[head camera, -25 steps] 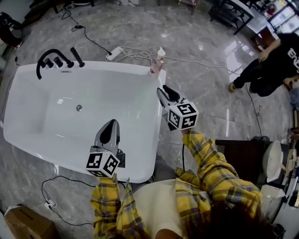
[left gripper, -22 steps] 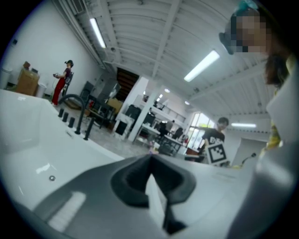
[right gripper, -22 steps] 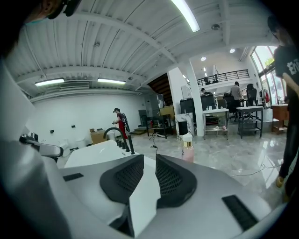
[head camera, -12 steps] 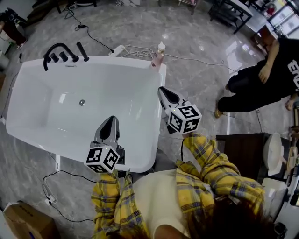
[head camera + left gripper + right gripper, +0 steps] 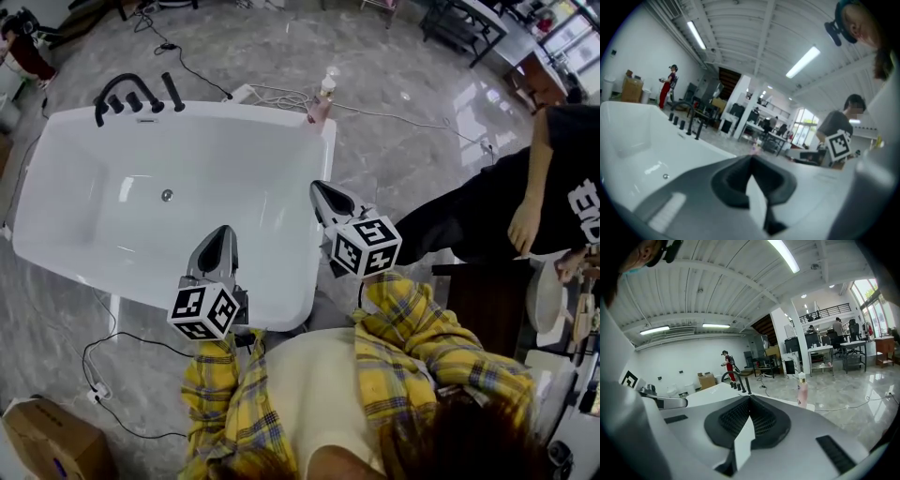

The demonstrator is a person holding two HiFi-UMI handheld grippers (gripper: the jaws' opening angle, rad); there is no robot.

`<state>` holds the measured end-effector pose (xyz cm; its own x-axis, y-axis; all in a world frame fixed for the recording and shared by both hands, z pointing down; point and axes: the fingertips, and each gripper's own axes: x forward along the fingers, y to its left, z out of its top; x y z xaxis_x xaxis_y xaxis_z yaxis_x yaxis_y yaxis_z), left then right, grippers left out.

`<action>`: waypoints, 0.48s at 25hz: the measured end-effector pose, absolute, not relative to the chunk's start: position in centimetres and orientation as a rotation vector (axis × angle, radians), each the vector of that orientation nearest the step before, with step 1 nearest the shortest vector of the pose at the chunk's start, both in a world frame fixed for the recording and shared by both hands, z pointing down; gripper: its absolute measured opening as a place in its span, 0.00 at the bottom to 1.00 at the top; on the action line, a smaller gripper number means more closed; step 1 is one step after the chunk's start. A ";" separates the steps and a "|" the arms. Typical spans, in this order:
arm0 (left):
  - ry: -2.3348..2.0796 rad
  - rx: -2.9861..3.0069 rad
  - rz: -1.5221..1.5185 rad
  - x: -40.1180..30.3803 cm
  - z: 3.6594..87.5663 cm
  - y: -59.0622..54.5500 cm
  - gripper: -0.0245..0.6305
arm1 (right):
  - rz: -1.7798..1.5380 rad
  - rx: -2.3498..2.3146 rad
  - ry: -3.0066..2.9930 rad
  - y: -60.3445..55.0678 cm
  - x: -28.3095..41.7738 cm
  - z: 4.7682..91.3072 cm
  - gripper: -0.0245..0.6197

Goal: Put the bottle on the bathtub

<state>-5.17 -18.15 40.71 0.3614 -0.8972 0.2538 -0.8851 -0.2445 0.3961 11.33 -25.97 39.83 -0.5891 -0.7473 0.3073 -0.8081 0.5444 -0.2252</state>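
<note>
Pink bottle [image 5: 322,99] with a cream cap is standing upright on the far corner of the white bathtub [image 5: 234,105] rim. It's well ahead of the right gripper [image 5: 320,192] and a bit to the right of its tips, with nothing touching it. The right gripper is hovering over the tub's right rim with its jaws pressed together, holding nothing. The left gripper [image 5: 223,236] is hanging over the near part of the basin, to the right gripper's left and slightly behind it. Its jaws are closed up too and gripping nothing, and from there the bottle is just showing as a tiny pink blur straight past the tips.

A black faucet [image 5: 131,92] is sitting at the far left end of the rim, well ahead-left of both grippers. White cables [image 5: 281,98] are lying on the marble floor just beyond the bottle. A person [image 5: 567,159] in a black shirt is standing off to the right of the right gripper, and a cardboard box [image 5: 42,441] is sitting on the floor behind-left of the left gripper
</note>
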 end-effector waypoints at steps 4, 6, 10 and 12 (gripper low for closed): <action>-1.553 2.140 -0.035 -6.0 40.5 -17.1 0.05 | 0.527 1.309 -2.607 -24.7 10.3 39.7 0.06; -1.555 2.133 -0.036 -6.3 40.3 -16.6 0.05 | 0.538 1.304 -2.610 -24.1 9.8 39.5 0.06; -1.555 2.125 -0.033 -6.6 40.6 -16.3 0.05 | 0.544 1.290 -2.615 -23.6 9.2 39.6 0.06; -1.556 2.124 -0.033 -6.7 40.7 -16.2 0.05 | 0.544 1.284 -2.617 -23.5 9.1 39.7 0.06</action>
